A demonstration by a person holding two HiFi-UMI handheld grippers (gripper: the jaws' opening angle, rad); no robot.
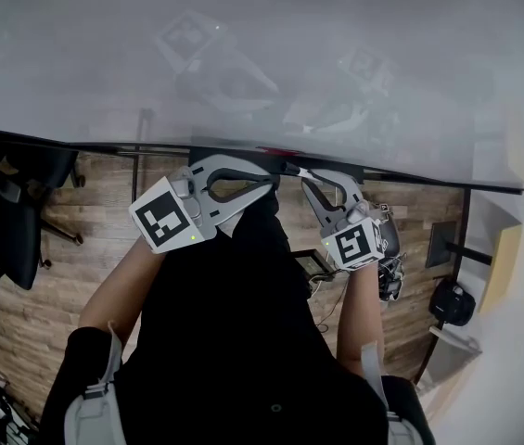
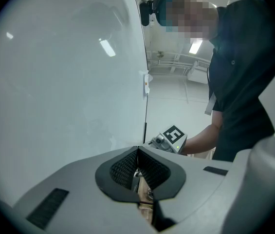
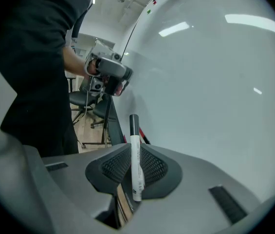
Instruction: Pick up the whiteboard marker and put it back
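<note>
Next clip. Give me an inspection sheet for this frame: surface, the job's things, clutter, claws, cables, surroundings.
Surface: whiteboard, blank where visible, showing only reflections.
Job's things: whiteboard marker, white body with a black cap, held in the right claw with the cap end pointing away from it.
Clutter: small red object on the board's lower ledge, too small to identify.
Grippers: right claw shut on the marker; left claw shut, nothing between its jaws.
Cables: small tangle beside the right forearm; where it runs cannot be told.
Surroundings: wooden floor; office chairs at the person's left.
</note>
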